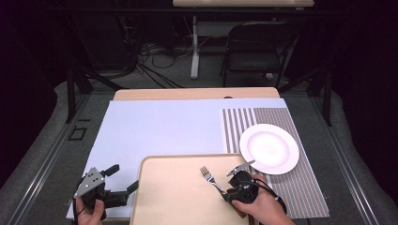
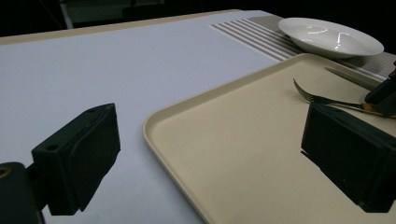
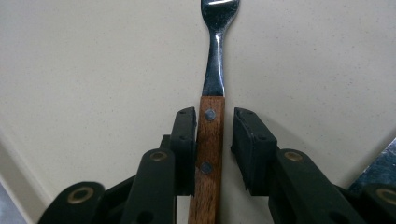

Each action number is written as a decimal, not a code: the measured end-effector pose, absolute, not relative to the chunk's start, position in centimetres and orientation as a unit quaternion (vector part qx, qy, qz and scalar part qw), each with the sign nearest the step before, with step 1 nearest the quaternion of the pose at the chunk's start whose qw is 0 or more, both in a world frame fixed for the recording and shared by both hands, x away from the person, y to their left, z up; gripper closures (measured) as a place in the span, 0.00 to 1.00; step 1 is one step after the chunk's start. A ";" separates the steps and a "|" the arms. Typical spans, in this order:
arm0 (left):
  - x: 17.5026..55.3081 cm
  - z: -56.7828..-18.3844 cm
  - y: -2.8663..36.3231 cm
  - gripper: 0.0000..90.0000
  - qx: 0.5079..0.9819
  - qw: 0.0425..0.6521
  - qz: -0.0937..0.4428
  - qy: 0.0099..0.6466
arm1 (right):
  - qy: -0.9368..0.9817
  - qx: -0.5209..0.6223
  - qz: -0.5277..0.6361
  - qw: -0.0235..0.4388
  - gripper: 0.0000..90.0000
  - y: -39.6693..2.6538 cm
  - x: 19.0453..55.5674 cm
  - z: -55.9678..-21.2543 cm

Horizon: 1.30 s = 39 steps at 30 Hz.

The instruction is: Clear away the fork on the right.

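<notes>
Right tool (image 3: 214, 154) straddles the fork (image 3: 212, 135) lying on the tray (image 1: 178, 197); jaws slightly apart, a gap beside the wooden handle, not pinching. Left tool (image 1: 119, 180) spread wide, empty, at the tray's left edge. Advice: centre on the handle, close squarely. Plate (image 1: 269, 148) and knife (image 1: 244, 165) sit close right; open room lies left.

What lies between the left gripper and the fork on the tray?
Bare tray surface. In the high view the left gripper sits at the tray edge, and nothing lies on the beige stretch up to the fork; the left gripper view agrees.
</notes>
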<state>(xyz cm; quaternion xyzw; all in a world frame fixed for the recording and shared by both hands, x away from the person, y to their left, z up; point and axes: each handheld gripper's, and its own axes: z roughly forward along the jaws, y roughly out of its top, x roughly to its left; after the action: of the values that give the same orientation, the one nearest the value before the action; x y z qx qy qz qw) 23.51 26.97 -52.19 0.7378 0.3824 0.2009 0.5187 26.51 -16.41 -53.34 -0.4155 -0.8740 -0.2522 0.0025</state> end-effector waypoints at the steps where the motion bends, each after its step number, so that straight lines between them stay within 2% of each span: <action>1: 23.5 -52.2 27.0 0.05 0.738 0.519 0.201 0.382 | -0.874 -0.417 -0.252 0.003 0.77 -16.5 26.5 -53.3; 6: 23.5 -52.2 27.0 0.05 0.737 0.519 0.201 0.382 | -0.870 -0.419 -0.261 0.000 0.74 -16.7 26.4 -53.1; 12: 23.5 -52.2 27.0 0.05 0.737 0.520 0.199 0.383 | -0.880 -0.370 -0.296 -0.042 0.70 -16.9 26.3 -52.8; 18: 23.5 -52.2 27.0 0.05 0.739 0.519 0.199 0.381 | -0.892 -0.323 -0.308 -0.069 0.86 -16.2 25.9 -52.8; 26: 23.6 -52.2 27.0 0.05 0.740 0.519 0.197 0.381 | -0.905 -0.272 -0.316 -0.080 0.99 -15.0 25.6 -52.9; 39: 23.6 -52.3 27.0 0.05 0.740 0.519 0.196 0.380 | -0.916 -0.255 -0.302 -0.064 1.00 -14.1 26.1 -54.2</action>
<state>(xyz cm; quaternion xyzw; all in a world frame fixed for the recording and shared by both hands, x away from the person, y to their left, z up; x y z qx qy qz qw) 23.62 26.96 -52.26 0.7400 0.3802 0.1958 0.5191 26.07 -14.10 -54.19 -0.2545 -0.9164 -0.3024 -0.0639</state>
